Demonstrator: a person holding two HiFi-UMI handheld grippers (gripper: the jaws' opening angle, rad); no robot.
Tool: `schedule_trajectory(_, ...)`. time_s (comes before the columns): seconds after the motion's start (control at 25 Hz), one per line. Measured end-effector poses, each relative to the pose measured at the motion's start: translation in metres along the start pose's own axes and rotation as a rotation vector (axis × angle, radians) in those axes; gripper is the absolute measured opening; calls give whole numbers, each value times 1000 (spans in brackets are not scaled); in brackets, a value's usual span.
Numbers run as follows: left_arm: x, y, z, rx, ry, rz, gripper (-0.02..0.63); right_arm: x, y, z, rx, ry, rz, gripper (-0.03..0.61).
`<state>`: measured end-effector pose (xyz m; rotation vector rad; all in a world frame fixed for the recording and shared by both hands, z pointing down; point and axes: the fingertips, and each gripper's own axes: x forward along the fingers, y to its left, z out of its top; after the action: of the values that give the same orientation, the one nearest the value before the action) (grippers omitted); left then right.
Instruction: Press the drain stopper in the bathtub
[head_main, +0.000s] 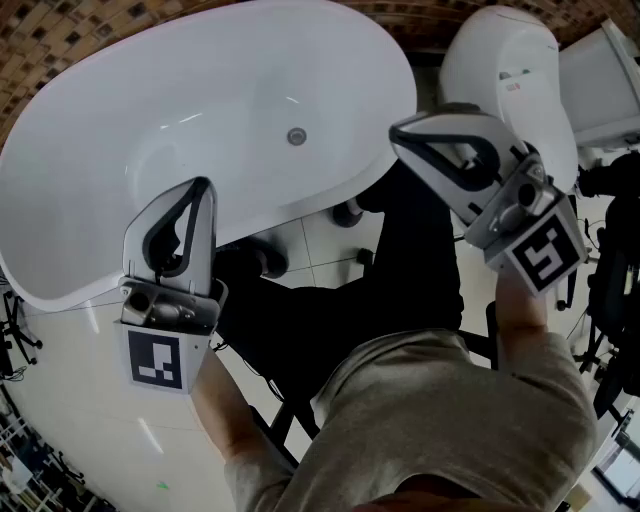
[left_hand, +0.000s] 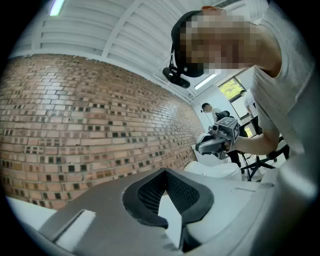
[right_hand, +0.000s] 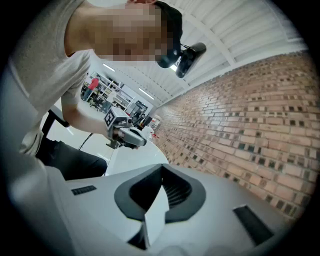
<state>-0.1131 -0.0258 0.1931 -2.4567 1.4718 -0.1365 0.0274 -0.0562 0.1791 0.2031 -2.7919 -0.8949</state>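
My left gripper (head_main: 205, 188) hangs over the near rim of the tub (head_main: 90, 180), at its left end, tip aimed up and into the basin. In the left gripper view its fingers meet at the tip with nothing between them; only the hollow loop behind the tip (left_hand: 163, 170) stays open. Beyond it I see the brick wall (left_hand: 75, 125) running off to the right, and my other gripper held up in the distance.

The tub is white and oval and lies slantwise across the upper left of the head view, with brick wall behind it. The stopper (head_main: 296, 136) sits on the tub floor, a small round grey disc right of the basin's middle. Neither gripper touches it: the left one is well short of it at the near rim, and the right one is off past the tub's right end.

Below the tub, I see white floor (head_main: 330, 235) and dark trousers (head_main: 400, 260).

My right gripper (head_main: 398, 135) sits higher, just beside the tub's right end, tip pointing left toward the basin. In the right gripper view its fingers are also pressed together at the tip (right_hand: 161, 167), holding nothing, with the tub rim, the left gripper and the brick wall beyond.

A white toilet (head_main: 500, 55) stands at the far right, behind that gripper.
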Motion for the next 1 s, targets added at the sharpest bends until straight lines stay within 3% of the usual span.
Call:
schedule_trajectory(0.24,23,22,-82,-49,149,-35,11,31,-11,-59,178,40,18,0)
schedule_trajectory(0.36,38,24,-124,-38,246,-82,11,52,-8,-94,191,109,66,0)
schedule_trajectory(0.48,54,27,-170,-49,357,-112,11,74,2,-141,252,241,123,0)
schedule_trajectory(0.6,73,32,-206,-88,394,-130,11,100,15,-186,335,329,177,0)
schedule_trajectory(0.68,85,38,-227,-76,404,-133,11,118,24,-215,318,360,245,0)
schedule_trajectory(0.8,104,51,-250,-6,403,-119,11,143,35,-262,272,432,336,0)
schedule_trajectory(1.0,119,49,-295,273,489,-169,11,182,50,-334,304,548,413,0)
